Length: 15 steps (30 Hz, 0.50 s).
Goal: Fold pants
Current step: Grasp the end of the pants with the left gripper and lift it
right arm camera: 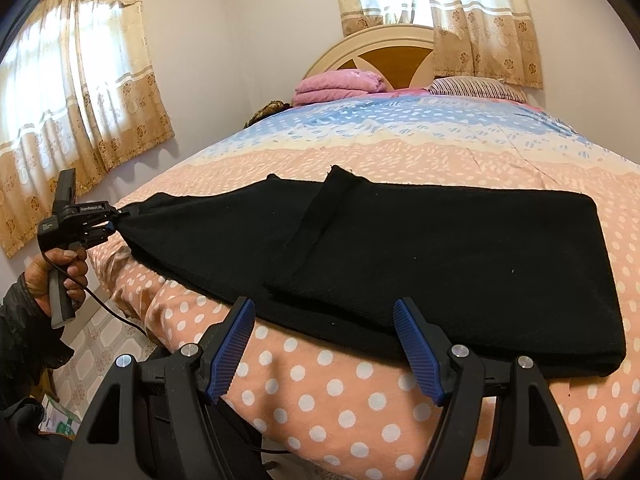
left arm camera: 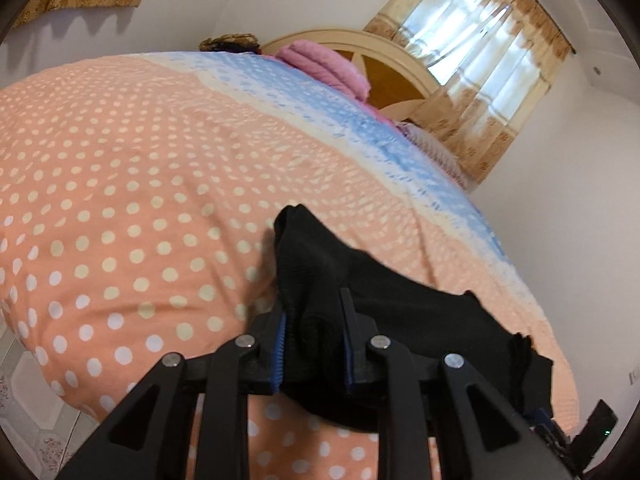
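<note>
One pants (right arm camera: 400,248) end vanishes inside left tongs (left arm camera: 314,336) (bunched, clamped).

Both views are evenly lit by daylight diffused through curtained windows (right arm camera: 72,92), which are overexposed. Soft shadows are cast beneath the curtains. Strong fisheye curvature and dark vignetting are seen from 12 to 12 o'clock; focus is sharp.

We note a home bedroom: bed w/ polka-dot duvet (right arm camera: 360,400), arched wooden headboard (right arm camera: 384,52), striped pillow (right arm camera: 476,89), folded pink blanket (right arm camera: 340,86), floral curtains (right arm camera: 80,92) over windows, tiled floor (right arm camera: 100,340).
</note>
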Each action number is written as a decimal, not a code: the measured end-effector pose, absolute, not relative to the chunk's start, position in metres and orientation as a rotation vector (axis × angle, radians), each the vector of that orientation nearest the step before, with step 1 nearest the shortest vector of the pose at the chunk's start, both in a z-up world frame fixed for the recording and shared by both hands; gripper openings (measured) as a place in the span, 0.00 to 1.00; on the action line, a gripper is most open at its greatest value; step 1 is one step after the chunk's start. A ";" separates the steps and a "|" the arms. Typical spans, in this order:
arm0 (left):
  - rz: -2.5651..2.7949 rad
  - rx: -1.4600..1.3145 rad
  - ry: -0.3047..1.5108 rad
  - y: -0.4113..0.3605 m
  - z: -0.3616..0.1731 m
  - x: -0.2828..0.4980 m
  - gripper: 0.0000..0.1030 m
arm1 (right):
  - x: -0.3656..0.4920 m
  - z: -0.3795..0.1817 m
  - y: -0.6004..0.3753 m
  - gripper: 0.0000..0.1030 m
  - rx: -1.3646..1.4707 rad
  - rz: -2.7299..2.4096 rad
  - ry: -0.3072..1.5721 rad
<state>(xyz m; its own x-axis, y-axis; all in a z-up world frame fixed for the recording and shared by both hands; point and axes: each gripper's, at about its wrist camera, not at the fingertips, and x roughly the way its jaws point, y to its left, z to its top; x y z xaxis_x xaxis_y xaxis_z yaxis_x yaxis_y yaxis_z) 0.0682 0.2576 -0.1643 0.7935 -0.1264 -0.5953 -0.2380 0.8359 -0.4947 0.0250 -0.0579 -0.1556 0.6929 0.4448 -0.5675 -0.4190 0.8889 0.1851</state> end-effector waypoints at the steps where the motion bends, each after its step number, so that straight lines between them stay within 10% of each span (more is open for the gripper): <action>1: 0.088 -0.578 0.673 0.258 -0.167 0.068 0.39 | 0.024 -0.155 -0.057 0.71 0.037 0.484 0.640; 6: 0.126 -0.566 0.689 0.260 -0.182 0.068 0.49 | 0.024 -0.155 -0.056 0.71 0.030 0.484 0.641; 15: 0.075 -0.563 0.643 0.258 -0.160 0.061 0.20 | 0.025 -0.153 -0.060 0.71 0.040 0.476 0.632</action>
